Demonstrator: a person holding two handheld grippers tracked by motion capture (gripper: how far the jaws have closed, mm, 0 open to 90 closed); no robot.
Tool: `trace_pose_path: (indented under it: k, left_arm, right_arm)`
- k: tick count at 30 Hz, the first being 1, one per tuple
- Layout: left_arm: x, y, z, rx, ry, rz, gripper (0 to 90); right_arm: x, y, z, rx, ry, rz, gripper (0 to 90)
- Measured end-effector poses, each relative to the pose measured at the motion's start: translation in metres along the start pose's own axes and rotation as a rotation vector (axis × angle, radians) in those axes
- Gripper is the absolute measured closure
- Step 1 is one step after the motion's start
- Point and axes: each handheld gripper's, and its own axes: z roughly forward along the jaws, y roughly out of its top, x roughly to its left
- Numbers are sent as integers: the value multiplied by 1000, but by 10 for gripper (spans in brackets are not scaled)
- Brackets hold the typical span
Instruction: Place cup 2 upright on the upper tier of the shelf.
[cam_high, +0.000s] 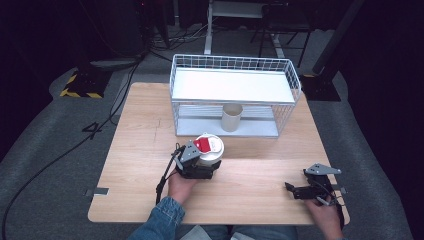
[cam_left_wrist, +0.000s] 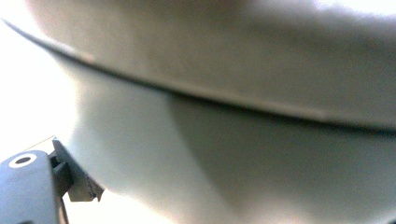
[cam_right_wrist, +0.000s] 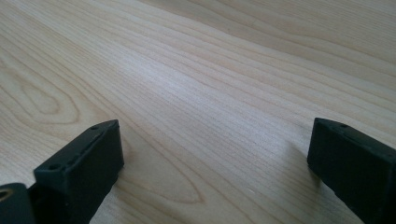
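A white lidded cup (cam_high: 211, 146) with a red label on top stands on the wooden table (cam_high: 140, 150) in front of the wire rack. My left gripper (cam_high: 207, 164) is around the cup's lower body from the near side. In the left gripper view the cup's wall (cam_left_wrist: 233, 149) is pressed up close and one pad (cam_left_wrist: 83, 187) lies against its side, so the jaws look shut on it. My right gripper (cam_high: 294, 190) rests near the table's front right corner. Its jaws are open, with bare wood between them (cam_right_wrist: 215, 154).
A white wire rack (cam_high: 235, 65) with a solid shelf stands at the back of the table, and a beige cup (cam_high: 232, 117) sits under the shelf. Dark floor, cables and a desk frame lie beyond the table.
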Motion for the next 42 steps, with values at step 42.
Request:
trace_pose_path:
  k: [42]
  left_arm:
    - [-29, 94, -49, -69, -65, 59, 127]
  right_arm:
    - [0, 0, 0, 0, -1, 1, 37]
